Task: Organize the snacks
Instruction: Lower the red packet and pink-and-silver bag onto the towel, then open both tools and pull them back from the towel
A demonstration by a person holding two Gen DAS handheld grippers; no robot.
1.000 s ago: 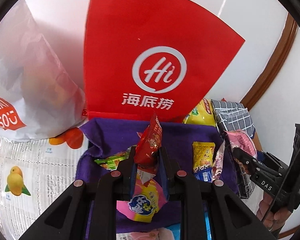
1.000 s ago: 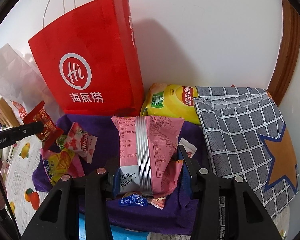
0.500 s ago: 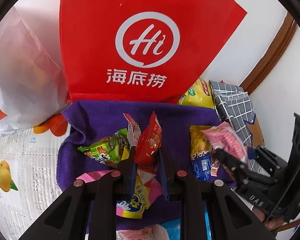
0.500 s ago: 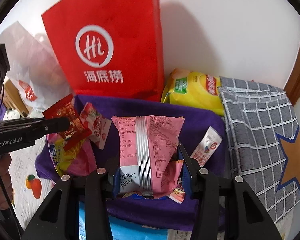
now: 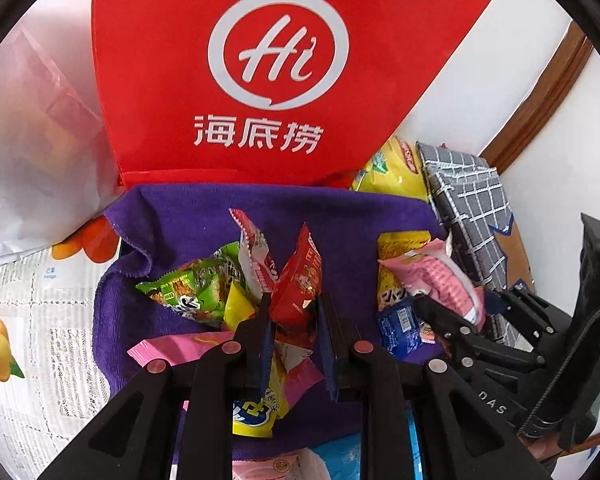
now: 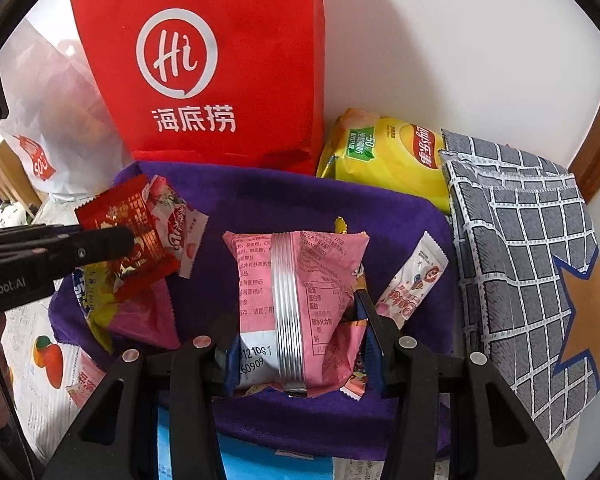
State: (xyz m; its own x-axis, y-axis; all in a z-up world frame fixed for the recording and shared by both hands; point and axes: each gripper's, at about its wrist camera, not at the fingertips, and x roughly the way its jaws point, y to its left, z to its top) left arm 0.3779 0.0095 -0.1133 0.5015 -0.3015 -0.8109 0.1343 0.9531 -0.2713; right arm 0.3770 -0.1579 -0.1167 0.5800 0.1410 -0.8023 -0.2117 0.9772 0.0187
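My left gripper (image 5: 292,312) is shut on a small red snack packet (image 5: 298,280), held just above the purple cloth (image 5: 188,220). Seen from the right wrist, that red packet (image 6: 128,236) hangs at the left. My right gripper (image 6: 296,320) is shut on a pink snack bag (image 6: 296,288), seen seam side up over the cloth (image 6: 284,204). In the left wrist view the pink bag (image 5: 440,280) and right gripper (image 5: 452,320) are at the right. Several snacks lie on the cloth: a green packet (image 5: 192,284), a yellow and pink one (image 5: 260,404), a yellow one (image 5: 396,248).
A red paper bag (image 6: 220,60) stands against the wall behind the cloth. A yellow chip bag (image 6: 384,156) lies beside it, with a grey checked cloth (image 6: 520,240) at the right. A white plastic bag (image 5: 32,140) sits at the left on a fruit-print table cover (image 5: 32,320).
Both grippers have moved forward and down toward the purple cloth, each keeping its packet. The red bag and the snacks on the cloth look larger and closer.
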